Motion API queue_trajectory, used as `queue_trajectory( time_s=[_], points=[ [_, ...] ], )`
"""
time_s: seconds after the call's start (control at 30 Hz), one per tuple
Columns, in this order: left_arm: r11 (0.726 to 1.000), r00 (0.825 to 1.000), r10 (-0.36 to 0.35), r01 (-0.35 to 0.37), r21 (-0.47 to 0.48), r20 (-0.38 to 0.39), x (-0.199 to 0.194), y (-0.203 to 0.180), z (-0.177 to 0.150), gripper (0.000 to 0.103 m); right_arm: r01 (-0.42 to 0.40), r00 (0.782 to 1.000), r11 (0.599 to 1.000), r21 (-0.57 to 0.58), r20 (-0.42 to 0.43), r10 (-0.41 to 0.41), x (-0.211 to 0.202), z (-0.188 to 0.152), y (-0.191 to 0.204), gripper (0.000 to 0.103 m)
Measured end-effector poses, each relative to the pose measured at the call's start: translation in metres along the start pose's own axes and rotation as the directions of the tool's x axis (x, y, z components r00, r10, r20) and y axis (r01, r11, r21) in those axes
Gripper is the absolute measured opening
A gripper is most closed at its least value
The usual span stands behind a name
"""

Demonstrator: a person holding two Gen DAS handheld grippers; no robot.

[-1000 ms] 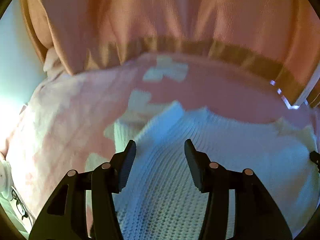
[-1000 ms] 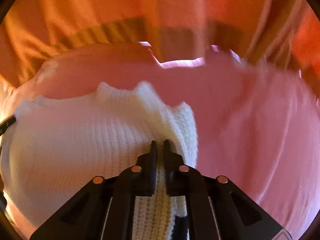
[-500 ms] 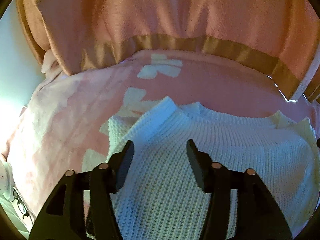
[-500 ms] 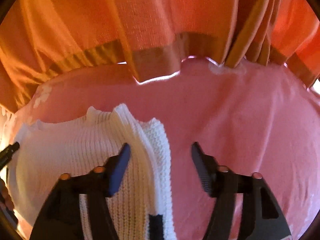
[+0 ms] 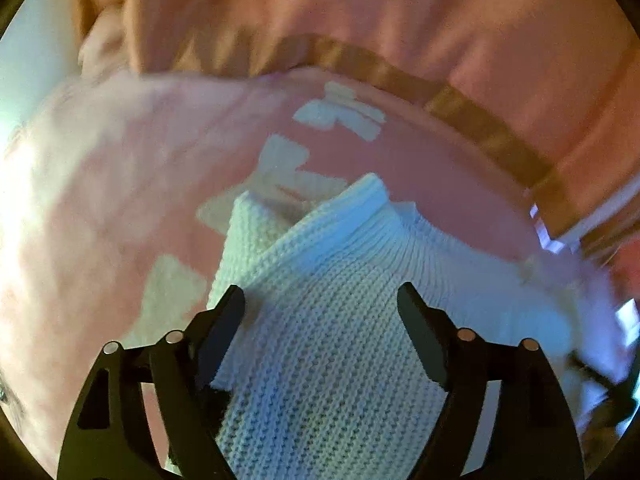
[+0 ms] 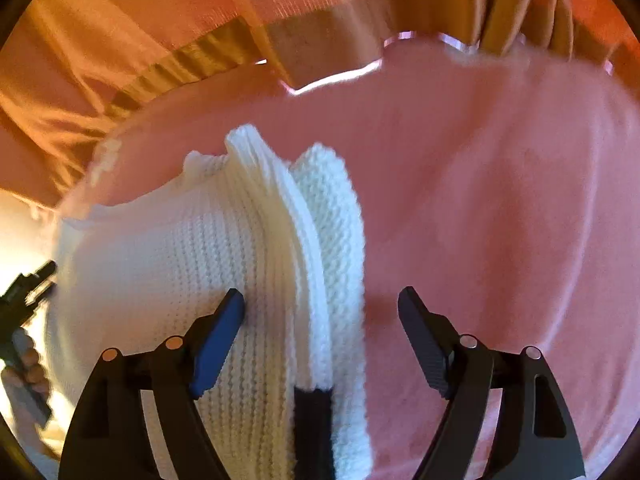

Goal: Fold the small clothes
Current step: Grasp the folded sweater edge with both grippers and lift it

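Since a second ago the right gripper (image 6: 320,312) has let go of the white knit sweater (image 6: 168,272) and spread wide; the left gripper (image 5: 320,312) also stands open over it. Folded sweater lies on the pink blanket (image 6: 500,208), layered edge loose, so any brushing finger could spring the fold apart.

Warm orange-pink cast, bright glare at left edges, motion blur, fisheye bending, dark vignette corners

The white knit sweater (image 5: 320,360) runs off the bottom edge in both views; motion blur smears the left view's right side, and the curtain (image 6: 160,20).
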State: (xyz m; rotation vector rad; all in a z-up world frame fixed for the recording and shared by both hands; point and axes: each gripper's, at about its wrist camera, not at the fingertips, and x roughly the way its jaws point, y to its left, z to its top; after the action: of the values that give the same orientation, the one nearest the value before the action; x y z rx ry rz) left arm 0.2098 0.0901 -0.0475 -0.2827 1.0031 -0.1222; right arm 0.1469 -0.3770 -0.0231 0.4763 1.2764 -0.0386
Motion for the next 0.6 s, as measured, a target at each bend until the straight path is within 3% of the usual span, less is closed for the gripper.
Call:
queue_trajectory(
  time_s=[0.13, 0.23, 0.33, 0.5, 0.6],
  points=[
    [0.999, 0.999, -0.035, 0.034, -0.04, -0.032, 0.001, 0.014, 0.001, 0.077, -0.023, 1.0, 1.0, 0.014, 0.008, 0.023, 0.008, 0.0, 0.002, 0.08],
    [0.991, 0.994, 0.107, -0.106, -0.081, 0.015, -0.01, 0.019, 0.003, 0.076, -0.015, 1.0, 1.0, 0.024, 0.011, 0.014, 0.009, -0.001, 0.004, 0.08],
    [0.994, 0.998, 0.046, -0.041, -0.105, 0.046, -0.027, 0.025, 0.006, 0.079, -0.016, 1.0, 1.0, 0.014, 0.011, 0.016, 0.009, -0.002, 0.006, 0.08],
    [0.993, 0.991, 0.09, -0.097, -0.07, -0.103, 0.003, 0.037, -0.003, 0.081, -0.031, 0.999, 0.999, -0.016, 0.013, 0.031, 0.014, -0.004, 0.006, 0.088],
    [0.993, 0.989, 0.079, -0.089, -0.077, -0.128, 0.016, 0.042, -0.01, 0.082, -0.002, 1.0, 0.999, -0.032, 0.031, 0.003, 0.015, -0.006, 0.011, 0.087]
  ],
)
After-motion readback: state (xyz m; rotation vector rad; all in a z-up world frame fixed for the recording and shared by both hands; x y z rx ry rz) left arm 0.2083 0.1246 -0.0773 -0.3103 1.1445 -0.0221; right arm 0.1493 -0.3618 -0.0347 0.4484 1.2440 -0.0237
